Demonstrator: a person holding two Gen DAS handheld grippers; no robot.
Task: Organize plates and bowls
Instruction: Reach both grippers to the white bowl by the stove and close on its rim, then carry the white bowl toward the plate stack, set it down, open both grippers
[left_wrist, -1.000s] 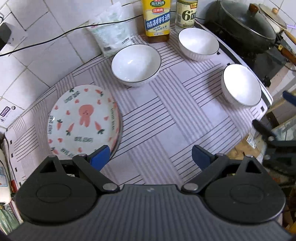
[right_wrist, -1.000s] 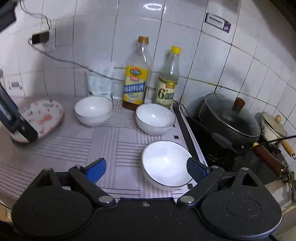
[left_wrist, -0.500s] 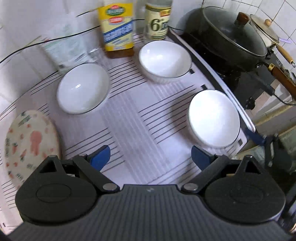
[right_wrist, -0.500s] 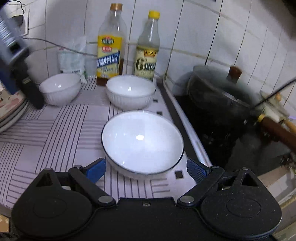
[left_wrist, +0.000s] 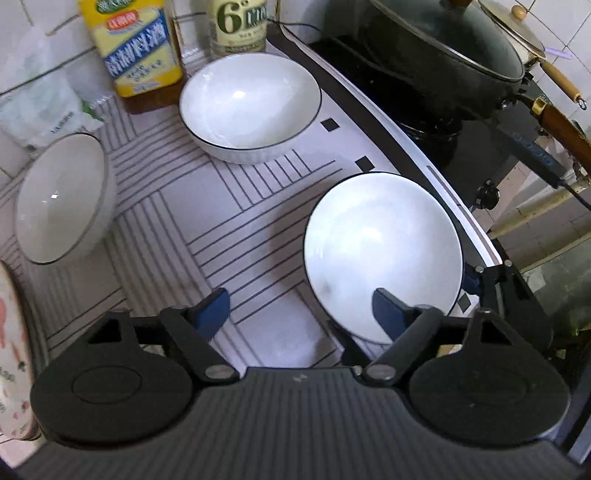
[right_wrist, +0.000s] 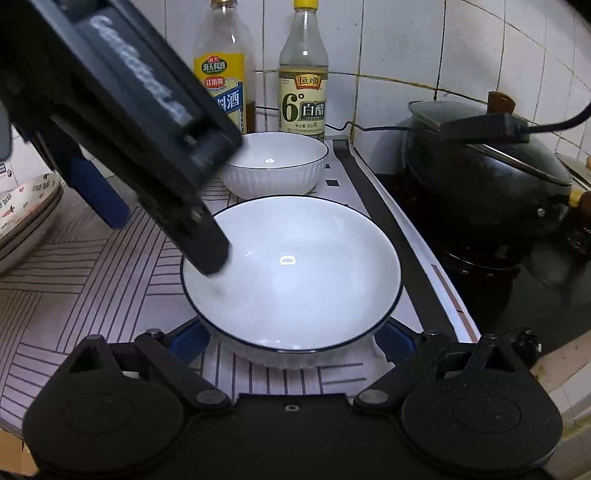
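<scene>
- Left wrist view: the left gripper (left_wrist: 301, 308) has swung away from the carrot-print plate (left_wrist: 13, 354), which now sits at the frame's far left edge, and hangs over the near bowl (left_wrist: 382, 254). Jaws wide apart, holding nothing; one blue pad lies over the bowl's inside, the other over the striped mat (left_wrist: 236, 229) beside it, so the rim sits between them.
- Same view: relative to the near bowl, the middle bowl (left_wrist: 251, 105) stands further back by the two bottles (left_wrist: 136, 55), the far bowl (left_wrist: 61, 201) well off to the left, the lidded black pot (left_wrist: 439, 55) to the right on the hob.
- Right wrist view: the right gripper (right_wrist: 291, 341) has closed in on the near bowl (right_wrist: 295, 273) from a second ago; its open fingers now flank the bowl's base, contact uncertain, nothing clamped.
- Judgement: both tools converge on this bowl, so stacking bowls looks to be starting.
- Materials: bowls are glossy white glazed ceramic, round, thin dark rim line, ribbed outer wall; likely slippery and hard. Mat is flat and thin, printed with stripes.
</scene>
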